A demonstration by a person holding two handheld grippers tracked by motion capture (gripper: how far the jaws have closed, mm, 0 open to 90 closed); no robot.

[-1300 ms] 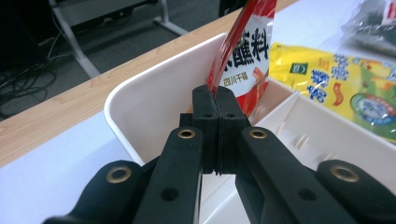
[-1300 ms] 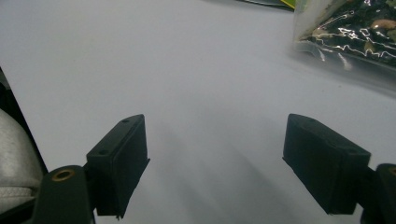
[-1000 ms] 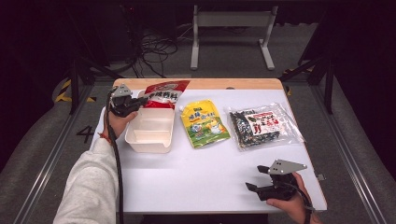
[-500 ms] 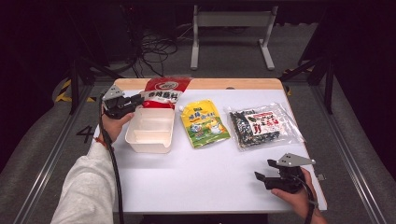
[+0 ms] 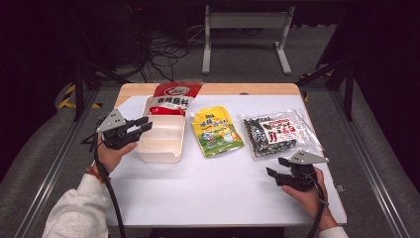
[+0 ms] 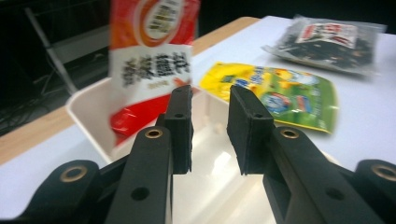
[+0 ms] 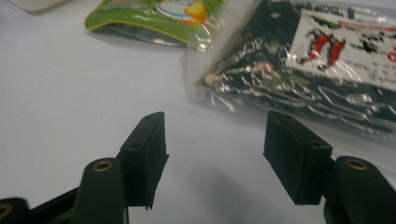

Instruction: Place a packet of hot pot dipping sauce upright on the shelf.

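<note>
white table (image 5: 213,198) amid dark room, cables (image 5: 163,54) behind; left gripper (image 5: 141,124) fingers slightly parted, right gripper (image 5: 277,167) fingers spread

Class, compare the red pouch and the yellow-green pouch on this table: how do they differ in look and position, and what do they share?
The red pouch leans with its lower end inside the white container; the yellow-green pouch lies flat on the table beside that container. The red pouch has a white panel with dark lettering; the yellow-green pouch shows a cartoon picture. Both are sealed, printed packets, and neither gripper holds them.
</note>
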